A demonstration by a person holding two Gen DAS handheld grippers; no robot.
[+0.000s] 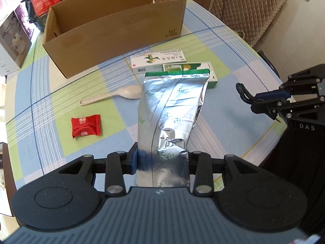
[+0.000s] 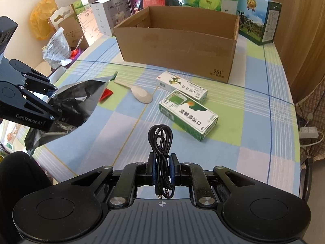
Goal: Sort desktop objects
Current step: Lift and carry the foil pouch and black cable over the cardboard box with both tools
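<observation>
My left gripper (image 1: 162, 158) is shut on a silver foil pouch (image 1: 172, 109) with a green top edge, held above the table; the same pouch (image 2: 81, 99) shows at the left of the right wrist view. My right gripper (image 2: 162, 168) is shut on a coiled black cable (image 2: 161, 140), which pokes out of it at the right of the left wrist view as a cable loop (image 1: 242, 92). On the checked tablecloth lie a white spoon (image 1: 113, 96), a red snack packet (image 1: 86, 126), a white medicine box (image 2: 180, 86) and a green-and-white box (image 2: 189, 114).
An open cardboard box (image 2: 178, 46) stands at the back of the table, beyond the loose items. Stacked cartons and bags crowd the far side and left edge of the table. A quilted chair (image 1: 249, 8) and a power strip (image 2: 308, 132) lie off the right edge.
</observation>
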